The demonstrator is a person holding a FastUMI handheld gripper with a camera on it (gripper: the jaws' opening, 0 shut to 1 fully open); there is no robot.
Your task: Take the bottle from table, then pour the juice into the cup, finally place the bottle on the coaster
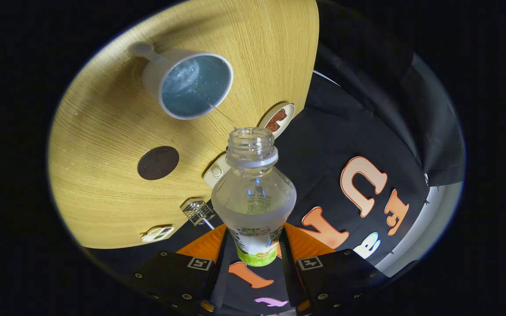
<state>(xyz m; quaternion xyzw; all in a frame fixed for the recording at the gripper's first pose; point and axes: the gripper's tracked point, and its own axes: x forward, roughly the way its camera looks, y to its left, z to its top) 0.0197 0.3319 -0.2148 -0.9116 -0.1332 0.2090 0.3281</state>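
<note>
My gripper (255, 245) is shut on a clear plastic bottle (254, 188), both fingers pressing on its labelled body. The bottle has no cap, and its open neck (251, 142) is tipped toward the table. A thin stream of liquid runs from the neck into the white cup (189, 83), which stands on the wooden table (103, 131) beyond the bottle. The cup holds liquid with bubbles on top and has a handle on its far side. A dark round coaster (158, 163) lies on the table between the cup and the bottle.
A round white disc with a brown figure (278, 119) sits at the table's edge near the bottle's neck. A small white device (216, 172), a metal clip (197, 210) and a white tag (158, 234) line the table's rim. The black cloth wall lies beyond.
</note>
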